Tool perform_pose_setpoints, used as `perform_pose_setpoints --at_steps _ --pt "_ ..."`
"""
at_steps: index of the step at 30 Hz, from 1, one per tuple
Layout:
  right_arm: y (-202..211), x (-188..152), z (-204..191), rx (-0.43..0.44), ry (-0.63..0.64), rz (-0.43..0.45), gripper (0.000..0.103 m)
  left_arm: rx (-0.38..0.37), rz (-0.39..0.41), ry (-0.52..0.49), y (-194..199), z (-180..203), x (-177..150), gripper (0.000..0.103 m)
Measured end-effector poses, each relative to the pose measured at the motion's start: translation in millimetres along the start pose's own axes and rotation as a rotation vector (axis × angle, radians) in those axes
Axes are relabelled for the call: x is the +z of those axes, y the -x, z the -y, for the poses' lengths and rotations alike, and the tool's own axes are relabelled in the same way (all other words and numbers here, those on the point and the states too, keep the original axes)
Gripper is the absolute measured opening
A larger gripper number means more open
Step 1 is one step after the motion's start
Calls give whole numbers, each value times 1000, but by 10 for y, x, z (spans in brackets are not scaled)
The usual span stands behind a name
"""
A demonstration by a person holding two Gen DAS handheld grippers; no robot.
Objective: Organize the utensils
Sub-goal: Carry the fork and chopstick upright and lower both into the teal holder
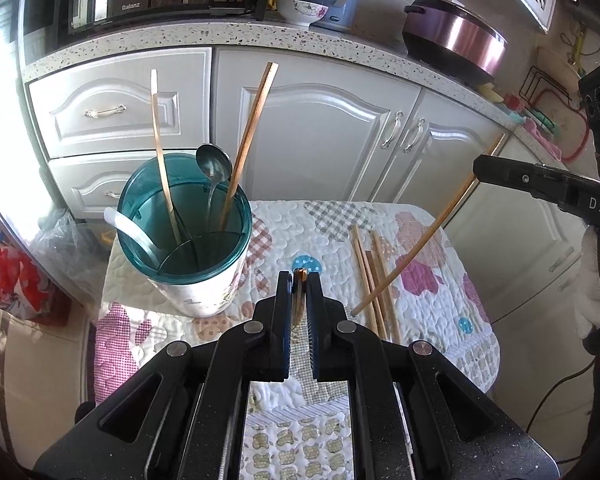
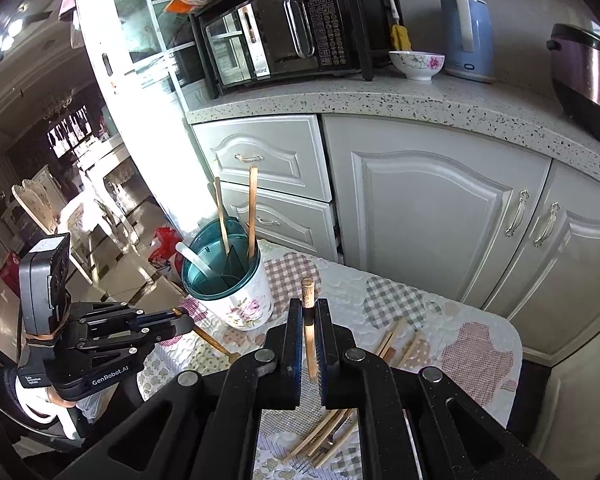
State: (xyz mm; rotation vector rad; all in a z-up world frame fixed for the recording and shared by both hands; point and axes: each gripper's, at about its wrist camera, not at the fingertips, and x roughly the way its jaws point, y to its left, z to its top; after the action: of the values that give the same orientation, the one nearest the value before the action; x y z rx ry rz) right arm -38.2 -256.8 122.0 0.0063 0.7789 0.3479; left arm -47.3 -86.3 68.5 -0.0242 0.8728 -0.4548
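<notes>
Both tongs gripping sticks; holder near quilt edge (left), middle clear.

A small table is standing in front of the white cabinets, wearing a quilted patchwork cover. A holder with a teal rim is sitting upright on the cover toward its left side. Several loose chopsticks are lying on the cover to the right of the holder, well apart from it, some crossing over one another.
</notes>
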Motion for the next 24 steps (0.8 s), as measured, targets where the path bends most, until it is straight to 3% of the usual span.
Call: perform_pose_setpoints --at_steps 24 --pt "58 383 -418 57 85 54 5 32 60 26 339 -220 203 6"
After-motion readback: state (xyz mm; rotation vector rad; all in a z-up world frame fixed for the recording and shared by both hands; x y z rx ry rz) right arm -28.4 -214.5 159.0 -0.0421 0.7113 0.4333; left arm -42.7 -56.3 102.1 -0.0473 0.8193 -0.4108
